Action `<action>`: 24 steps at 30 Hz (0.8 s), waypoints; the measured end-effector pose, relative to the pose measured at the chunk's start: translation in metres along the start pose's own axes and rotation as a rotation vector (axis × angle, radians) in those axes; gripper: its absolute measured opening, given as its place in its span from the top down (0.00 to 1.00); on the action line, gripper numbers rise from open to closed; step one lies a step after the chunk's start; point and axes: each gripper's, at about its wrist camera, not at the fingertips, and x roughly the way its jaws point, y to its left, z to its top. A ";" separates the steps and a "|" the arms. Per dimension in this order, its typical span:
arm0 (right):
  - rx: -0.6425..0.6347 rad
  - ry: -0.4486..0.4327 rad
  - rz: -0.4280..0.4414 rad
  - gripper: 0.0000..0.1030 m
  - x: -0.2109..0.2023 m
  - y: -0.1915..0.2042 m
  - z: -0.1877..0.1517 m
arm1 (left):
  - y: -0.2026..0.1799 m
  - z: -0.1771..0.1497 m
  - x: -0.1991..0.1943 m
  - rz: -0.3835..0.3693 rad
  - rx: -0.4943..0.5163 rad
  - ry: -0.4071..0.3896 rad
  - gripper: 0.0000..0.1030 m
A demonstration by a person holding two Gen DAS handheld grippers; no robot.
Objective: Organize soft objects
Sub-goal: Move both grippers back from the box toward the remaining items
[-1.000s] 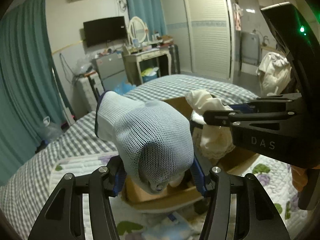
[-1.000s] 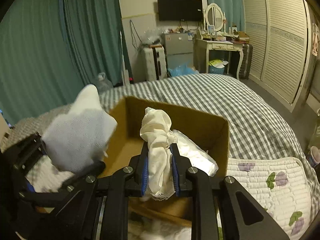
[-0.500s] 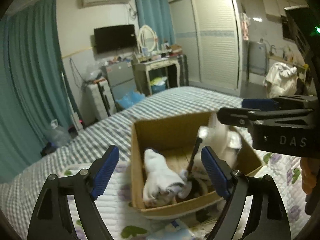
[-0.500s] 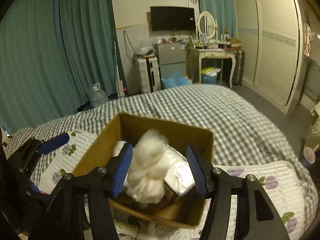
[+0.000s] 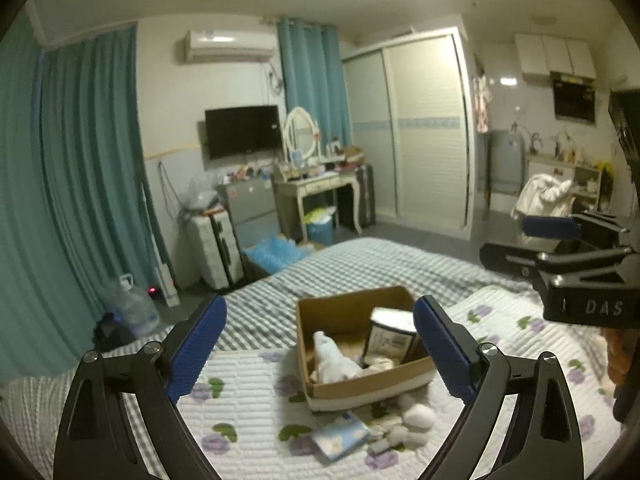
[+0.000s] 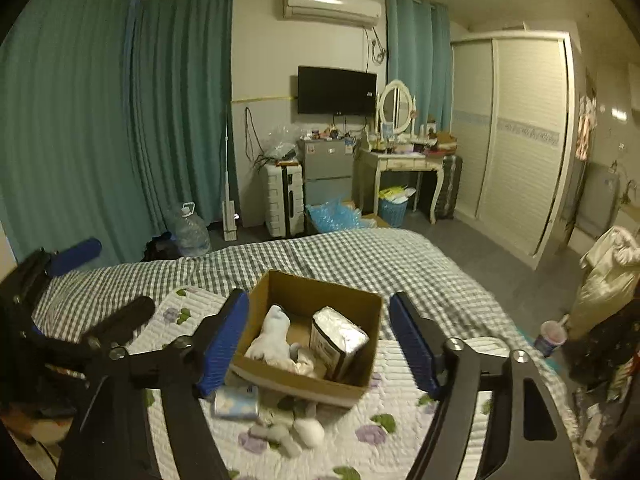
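A cardboard box [image 5: 340,308] [image 6: 360,300] stands on the quilted floral bed cover. In it lie a white sock [image 5: 332,364] [image 6: 272,336], a cream cloth [image 6: 306,362] and a silver-wrapped pack [image 5: 390,334] [image 6: 340,336]. My left gripper [image 5: 320,354] is open and empty, raised above and in front of the box. My right gripper [image 6: 318,344] is open and empty, also raised above the box. Each gripper shows at the edge of the other's view, the right one [image 5: 560,248] and the left one [image 6: 80,280].
In front of the box lie small white soft pieces [image 5: 418,416] [image 6: 308,432] and a blue patterned tissue pack [image 5: 340,438] [image 6: 236,402]. A checked sheet [image 6: 340,252] covers the far bed. Beyond are suitcases, a dresser and a wardrobe.
Both grippers opened and dropped the white sock and the cream cloth into the box, then pulled up and back away from it.
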 end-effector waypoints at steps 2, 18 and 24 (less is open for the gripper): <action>-0.015 -0.011 -0.008 0.21 -0.021 0.005 -0.006 | 0.000 -0.002 -0.014 -0.012 -0.004 -0.005 0.07; -0.026 0.083 0.034 0.20 0.016 0.030 -0.118 | 0.012 -0.118 0.030 0.014 -0.072 0.170 0.07; -0.050 0.240 0.039 0.20 0.093 0.025 -0.166 | 0.018 -0.173 0.079 0.031 -0.113 0.291 0.07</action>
